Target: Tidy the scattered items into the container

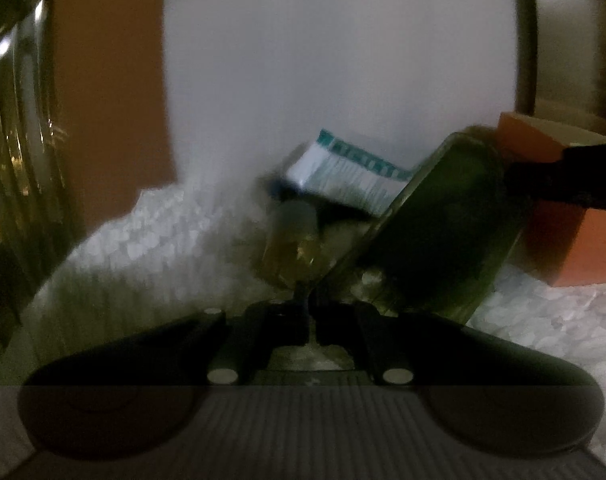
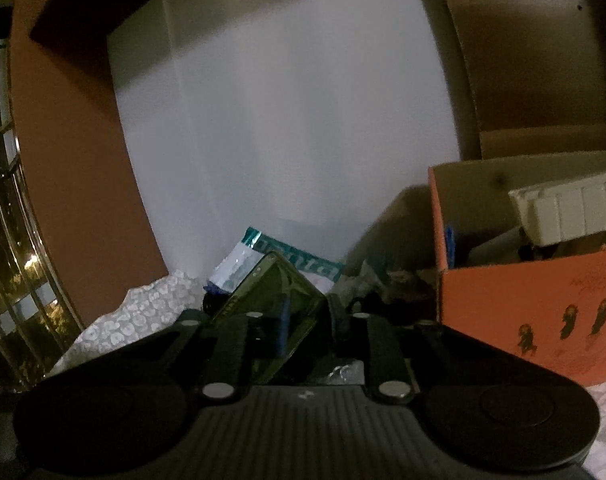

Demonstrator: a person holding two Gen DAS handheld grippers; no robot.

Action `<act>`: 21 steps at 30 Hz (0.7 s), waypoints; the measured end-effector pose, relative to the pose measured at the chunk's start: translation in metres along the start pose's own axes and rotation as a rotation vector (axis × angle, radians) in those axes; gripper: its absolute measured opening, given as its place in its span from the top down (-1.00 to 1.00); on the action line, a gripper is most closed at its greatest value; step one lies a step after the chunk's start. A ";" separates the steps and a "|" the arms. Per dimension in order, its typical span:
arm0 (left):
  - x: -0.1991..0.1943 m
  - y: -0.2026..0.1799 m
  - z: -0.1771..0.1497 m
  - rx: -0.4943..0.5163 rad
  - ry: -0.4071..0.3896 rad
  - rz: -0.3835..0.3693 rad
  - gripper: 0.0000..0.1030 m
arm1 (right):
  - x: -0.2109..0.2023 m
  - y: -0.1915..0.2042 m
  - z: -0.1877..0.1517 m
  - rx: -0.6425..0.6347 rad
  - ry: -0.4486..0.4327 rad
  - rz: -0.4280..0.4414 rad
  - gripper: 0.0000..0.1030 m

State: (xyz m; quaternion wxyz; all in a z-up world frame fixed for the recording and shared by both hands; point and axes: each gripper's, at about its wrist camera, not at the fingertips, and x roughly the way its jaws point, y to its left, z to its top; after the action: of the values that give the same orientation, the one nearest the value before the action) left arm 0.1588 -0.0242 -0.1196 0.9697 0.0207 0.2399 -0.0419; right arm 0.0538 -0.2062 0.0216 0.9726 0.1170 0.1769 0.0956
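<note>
A dark green translucent flat case [image 2: 279, 300] sits tilted between my right gripper's fingers; my right gripper [image 2: 307, 320] is shut on it, left of the orange box [image 2: 523, 312]. In the left wrist view the same green case [image 1: 435, 232] is held from the right by the right gripper's black finger [image 1: 563, 176]. My left gripper [image 1: 309, 304] is shut on nothing, its fingers together in front of a small amber bottle [image 1: 291, 244]. A white and teal packet [image 1: 351, 172] lies behind; it also shows in the right wrist view [image 2: 287, 260].
The orange box holds a white tray [image 2: 571, 212] and several items. A white patterned cloth [image 1: 143, 248] covers the table. A white panel [image 2: 283, 120] stands behind. A glass window [image 2: 7, 260] is at the left.
</note>
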 end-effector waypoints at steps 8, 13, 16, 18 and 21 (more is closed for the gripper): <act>-0.020 -0.025 0.037 0.034 -0.133 -0.061 0.89 | -0.031 -0.014 0.029 0.010 -0.112 -0.013 0.70; -0.027 -0.067 0.070 0.035 -0.205 -0.127 0.88 | -0.060 -0.045 0.058 0.016 -0.198 -0.066 0.69; -0.029 -0.098 0.088 0.032 -0.238 -0.159 0.89 | -0.075 -0.069 0.074 0.013 -0.229 -0.111 0.69; -0.031 -0.120 0.096 0.034 -0.269 -0.177 0.94 | -0.084 -0.086 0.083 0.011 -0.245 -0.141 0.69; -0.033 -0.154 0.107 0.037 -0.299 -0.211 0.94 | -0.089 -0.113 0.091 0.005 -0.245 -0.178 0.75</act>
State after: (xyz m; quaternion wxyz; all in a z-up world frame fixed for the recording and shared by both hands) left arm 0.1655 -0.1816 -0.0129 0.9842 0.0070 0.0932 -0.1502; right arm 0.0213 -0.3516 0.1039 0.9912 0.1140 0.0669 -0.0061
